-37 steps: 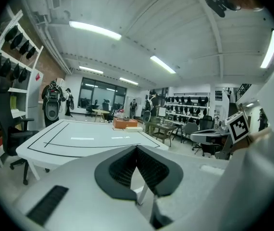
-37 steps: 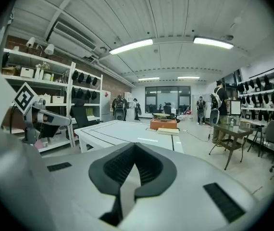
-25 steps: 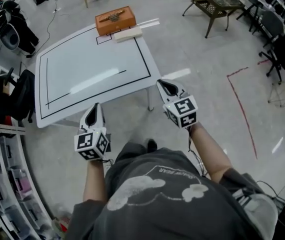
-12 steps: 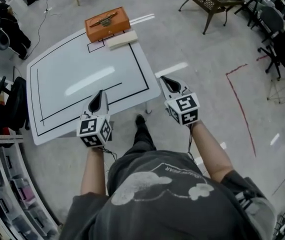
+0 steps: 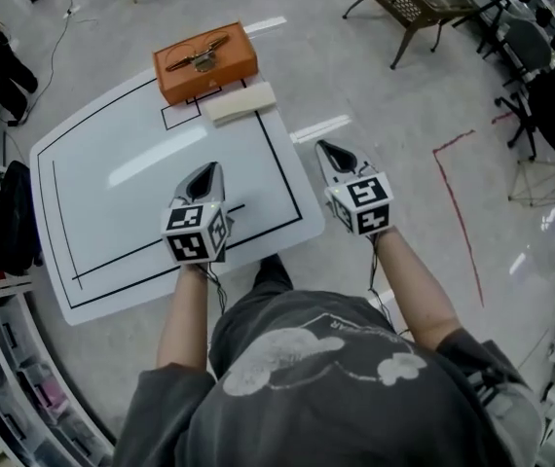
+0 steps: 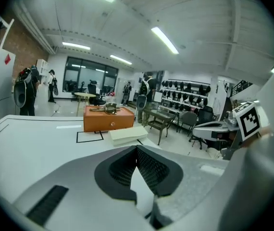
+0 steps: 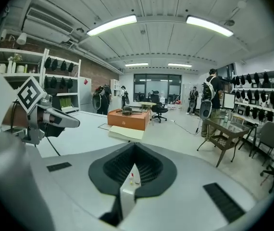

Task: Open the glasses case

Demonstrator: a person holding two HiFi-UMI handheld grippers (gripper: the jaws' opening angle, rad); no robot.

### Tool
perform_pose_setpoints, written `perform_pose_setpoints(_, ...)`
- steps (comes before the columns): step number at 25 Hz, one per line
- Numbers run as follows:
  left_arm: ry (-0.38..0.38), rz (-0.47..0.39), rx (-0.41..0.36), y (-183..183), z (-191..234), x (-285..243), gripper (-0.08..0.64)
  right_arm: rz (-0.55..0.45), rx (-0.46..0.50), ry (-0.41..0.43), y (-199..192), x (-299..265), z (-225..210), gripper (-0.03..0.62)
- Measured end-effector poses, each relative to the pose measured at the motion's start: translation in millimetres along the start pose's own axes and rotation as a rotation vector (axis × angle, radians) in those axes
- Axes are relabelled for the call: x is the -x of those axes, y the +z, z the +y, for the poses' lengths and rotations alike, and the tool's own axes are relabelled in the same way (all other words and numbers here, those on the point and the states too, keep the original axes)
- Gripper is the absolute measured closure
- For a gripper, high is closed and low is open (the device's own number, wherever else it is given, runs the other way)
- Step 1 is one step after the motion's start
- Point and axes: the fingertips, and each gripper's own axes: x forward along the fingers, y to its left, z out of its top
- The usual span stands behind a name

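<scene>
Closer now: over the white table (image 5: 112,222) with left gripper (image 5: 206,171), beside it with right gripper (image 5: 328,150), both pinched together, empty. Well short of the cream glasses case (image 5: 240,102).

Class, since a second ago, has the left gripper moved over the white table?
Yes: the left gripper advanced from the white table's near edge to over its black outline.

Both arms out fwd. L gripper (image 5: 205,173) & R gripper (image 5: 330,154) side by side, tilted slightly down, jaws together, empty.
</scene>
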Motion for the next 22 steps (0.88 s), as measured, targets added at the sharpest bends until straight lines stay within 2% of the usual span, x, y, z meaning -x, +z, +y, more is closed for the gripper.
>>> perform_pose_setpoints(7,0.008,0.087,0.001,2.2,28.7,-68.0,0.558,0.055,0.029,-0.016,10.3,-52.7,-23.4,0.592)
perform_pose_setpoints(13,0.055,0.157,0.012,-4.8,45.2,-100.4,0.558,0.074,0.064,-0.032,23.4,-75.7,-43.6,0.592)
perform_pose_setpoints(22,0.148,0.177,0.07,-9.6,57.2,-121.0,0.558,0.1,0.204,0.129,29.0,-125.4,-48.0,0.592)
